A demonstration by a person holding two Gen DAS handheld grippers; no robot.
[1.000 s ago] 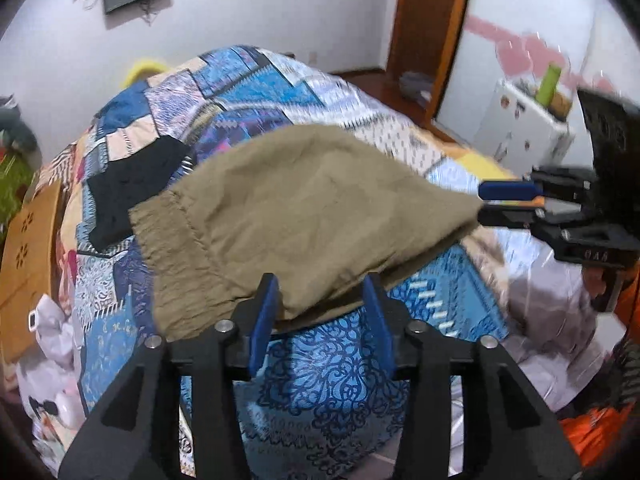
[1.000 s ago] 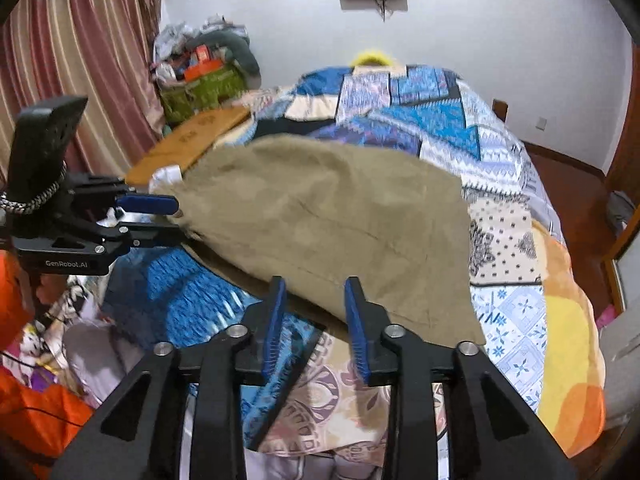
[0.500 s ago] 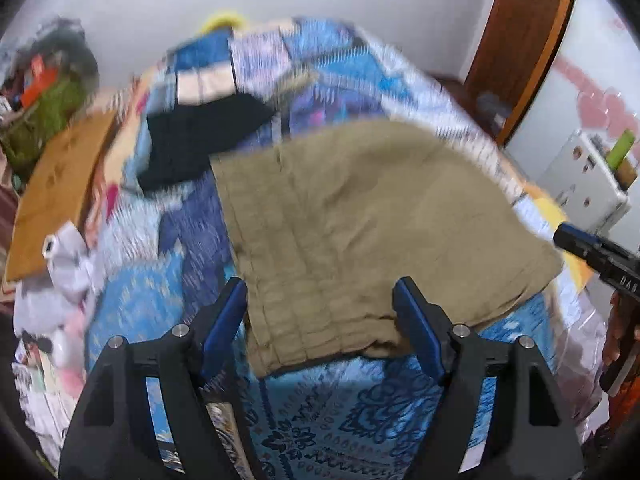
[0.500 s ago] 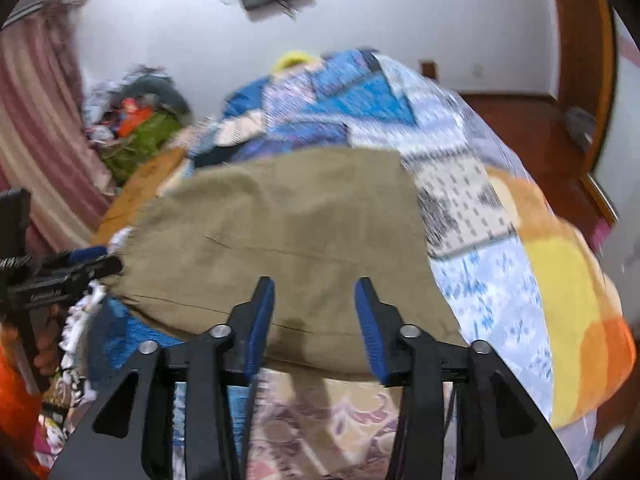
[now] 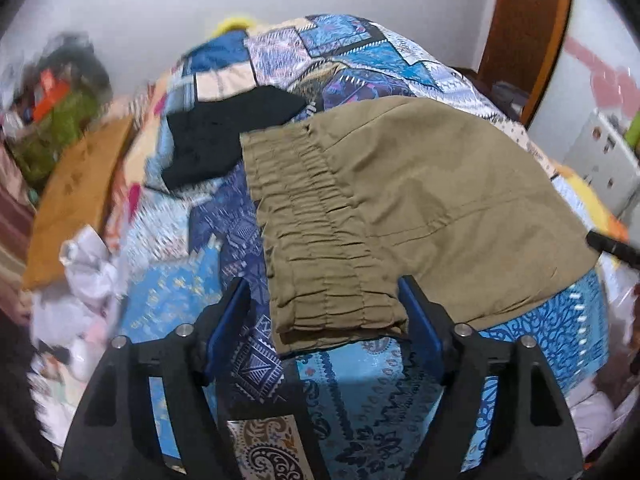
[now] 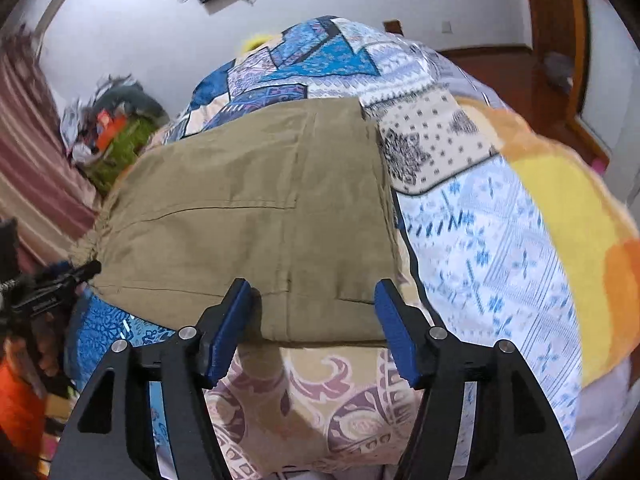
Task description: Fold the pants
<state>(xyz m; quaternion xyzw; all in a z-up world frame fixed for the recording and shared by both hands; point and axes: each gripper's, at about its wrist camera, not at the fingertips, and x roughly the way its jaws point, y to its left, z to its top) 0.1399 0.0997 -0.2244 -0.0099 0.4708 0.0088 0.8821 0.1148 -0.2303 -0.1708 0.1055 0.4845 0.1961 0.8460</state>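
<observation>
Both my left tool and right tool gape empty over the folded pants on the bed; pinching one layer risks unfolding.

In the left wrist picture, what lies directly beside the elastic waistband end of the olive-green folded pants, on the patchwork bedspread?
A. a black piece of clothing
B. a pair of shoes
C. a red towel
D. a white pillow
A: a black piece of clothing lies flat on the patchwork bedspread, by the far corner of the gathered waistband of the olive-green folded pants.
</observation>
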